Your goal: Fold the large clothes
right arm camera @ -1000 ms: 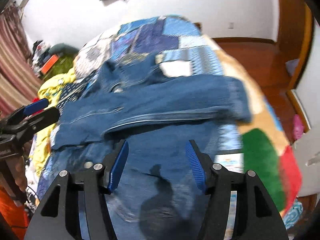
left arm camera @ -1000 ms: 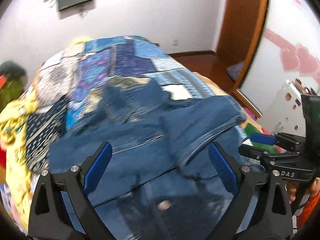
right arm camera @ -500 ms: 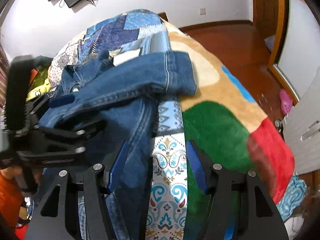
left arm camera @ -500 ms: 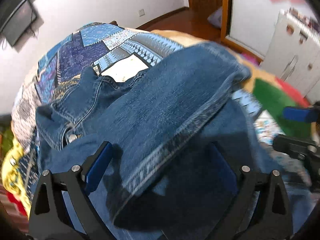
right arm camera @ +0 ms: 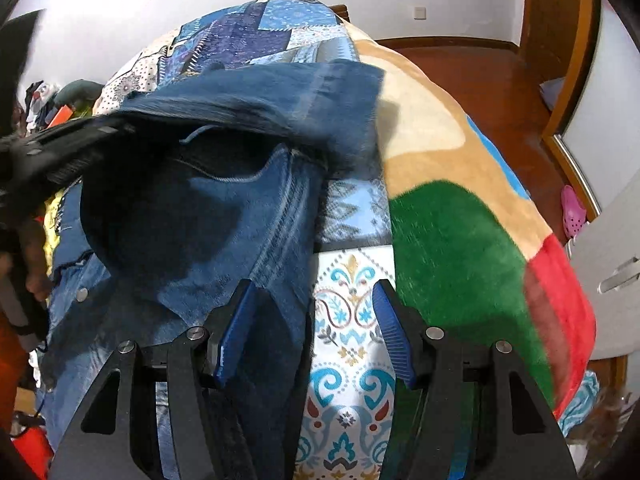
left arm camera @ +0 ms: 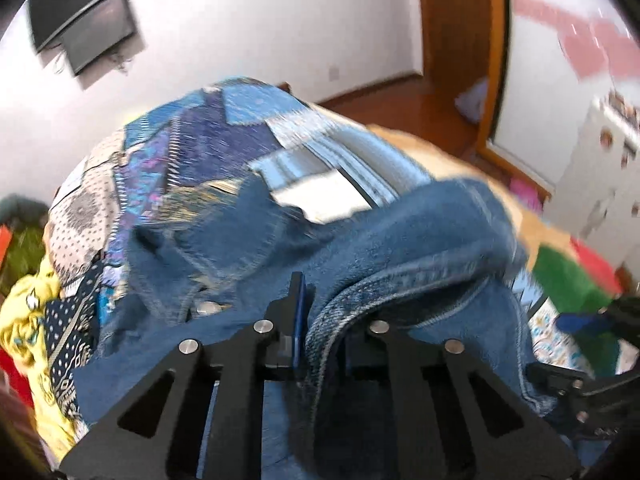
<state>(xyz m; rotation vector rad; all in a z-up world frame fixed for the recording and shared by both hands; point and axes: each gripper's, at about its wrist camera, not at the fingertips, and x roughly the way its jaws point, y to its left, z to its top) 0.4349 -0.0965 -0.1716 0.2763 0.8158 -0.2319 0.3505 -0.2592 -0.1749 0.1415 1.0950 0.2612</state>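
Observation:
A blue denim jacket (left arm camera: 400,256) lies on the patchwork bed cover (left arm camera: 224,136). My left gripper (left arm camera: 320,312) is shut on the jacket's seamed edge and lifts a fold of it. In the right wrist view the jacket (right arm camera: 224,216) hangs as a raised fold at the left, held up by the left gripper (right arm camera: 64,148). My right gripper (right arm camera: 312,336) is open and empty, low over the jacket's right edge and the bed cover (right arm camera: 348,344).
A green, tan and red blanket (right arm camera: 460,240) covers the bed's right side. Yellow cloth (left arm camera: 28,304) lies at the left. A wooden door (left arm camera: 456,28) and floor are at the back right, a white cabinet (left arm camera: 600,168) at the right.
My left gripper has shut on the jacket's edge and raised it. My right gripper has moved closer to the jacket's right edge, still open.

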